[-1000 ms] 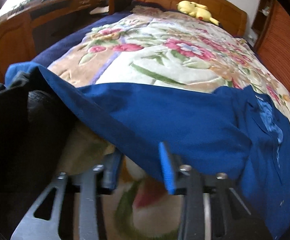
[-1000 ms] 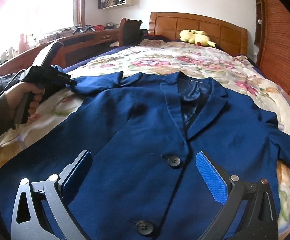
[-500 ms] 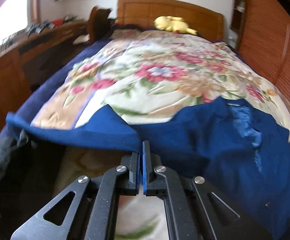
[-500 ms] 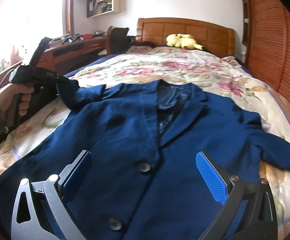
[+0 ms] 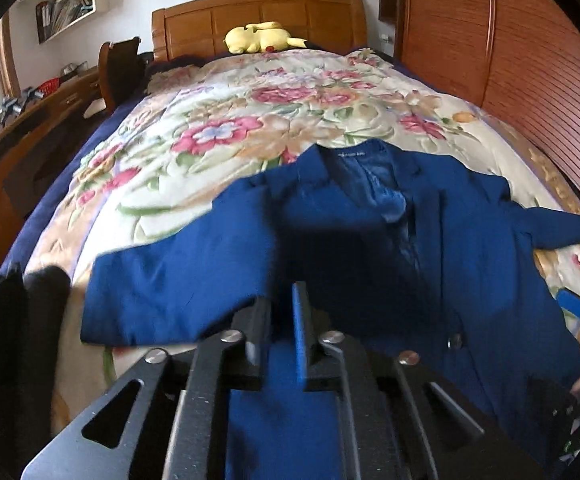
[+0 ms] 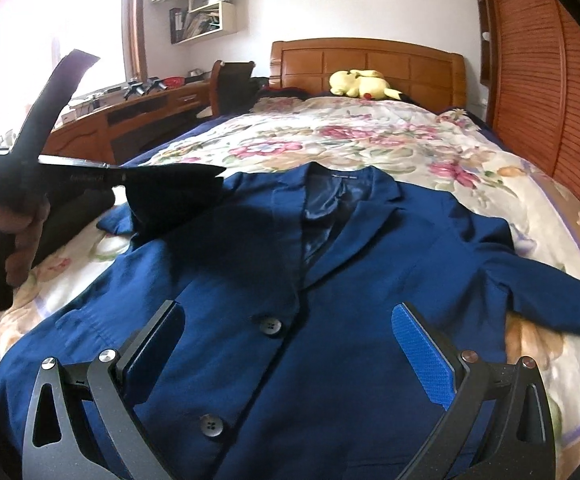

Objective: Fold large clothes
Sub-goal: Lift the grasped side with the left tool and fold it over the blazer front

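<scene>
A navy blue blazer (image 6: 290,280) lies face up on the flowered bedspread (image 6: 370,140), collar toward the headboard; it also shows in the left wrist view (image 5: 390,248). My left gripper (image 5: 282,312) is slightly open above the blazer's left sleeve (image 5: 170,292), which lies folded across toward the chest. It shows in the right wrist view (image 6: 210,172) over the blazer's left shoulder, held by a hand. My right gripper (image 6: 290,340) is wide open and empty, low over the buttoned front near the hem. The right sleeve (image 6: 550,300) lies spread out to the right.
A yellow plush toy (image 6: 360,84) lies by the wooden headboard (image 6: 370,60). A wooden desk (image 6: 130,120) with a chair runs along the bed's left side. A slatted wooden wardrobe (image 6: 538,80) stands on the right. Dark clothing (image 5: 10,340) lies at the bed's left edge.
My left gripper shut on the left sleeve, carried it right over the blazer, and has now opened slightly. The right gripper stayed open and rose a little.
</scene>
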`<state>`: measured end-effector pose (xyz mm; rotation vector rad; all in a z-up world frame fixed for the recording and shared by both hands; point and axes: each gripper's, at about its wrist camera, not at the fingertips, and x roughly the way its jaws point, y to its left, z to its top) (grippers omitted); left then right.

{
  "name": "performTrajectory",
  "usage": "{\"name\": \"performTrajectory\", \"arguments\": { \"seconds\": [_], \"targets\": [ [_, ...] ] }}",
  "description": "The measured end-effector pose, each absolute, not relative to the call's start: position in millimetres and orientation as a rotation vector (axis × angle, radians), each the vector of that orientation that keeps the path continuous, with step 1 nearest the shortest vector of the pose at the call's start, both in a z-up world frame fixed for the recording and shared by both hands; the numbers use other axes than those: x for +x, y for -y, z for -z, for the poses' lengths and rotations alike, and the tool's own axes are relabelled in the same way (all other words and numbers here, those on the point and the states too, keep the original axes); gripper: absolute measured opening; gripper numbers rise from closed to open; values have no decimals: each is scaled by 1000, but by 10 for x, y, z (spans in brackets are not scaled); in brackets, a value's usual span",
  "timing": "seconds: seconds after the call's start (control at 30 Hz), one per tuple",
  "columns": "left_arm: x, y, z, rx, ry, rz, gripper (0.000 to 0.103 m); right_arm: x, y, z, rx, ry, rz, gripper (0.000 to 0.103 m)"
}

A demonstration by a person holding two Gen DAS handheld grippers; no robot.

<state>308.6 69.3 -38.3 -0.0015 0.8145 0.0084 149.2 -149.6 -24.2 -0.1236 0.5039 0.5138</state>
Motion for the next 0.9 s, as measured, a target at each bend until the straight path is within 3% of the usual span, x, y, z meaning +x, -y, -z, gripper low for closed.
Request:
{"name": "performTrajectory", "arguments": {
  "seconds": [0.1,0.2,0.33,0.43,0.9],
  "targets": [
    [2931,-786,417,-16,-818,-20,33,1513,1483,277,-144,-517,-529,103],
    [2784,-887,446,-15,-821,-21,37,1522,1478,299,-168,-523,-525,103],
    [2738,-1096,496,-13,-833,-42,65,1516,1476,311,-176,-526,-508,103],
    [2810,-1298,586,-28,-843,-64,78,1508,1450,327,-186,-526,-493,103],
    [3408,-2354,1360,-183,-939,-247,79,1637,1320,469,-214,-582,-504,103]
  ]
}}
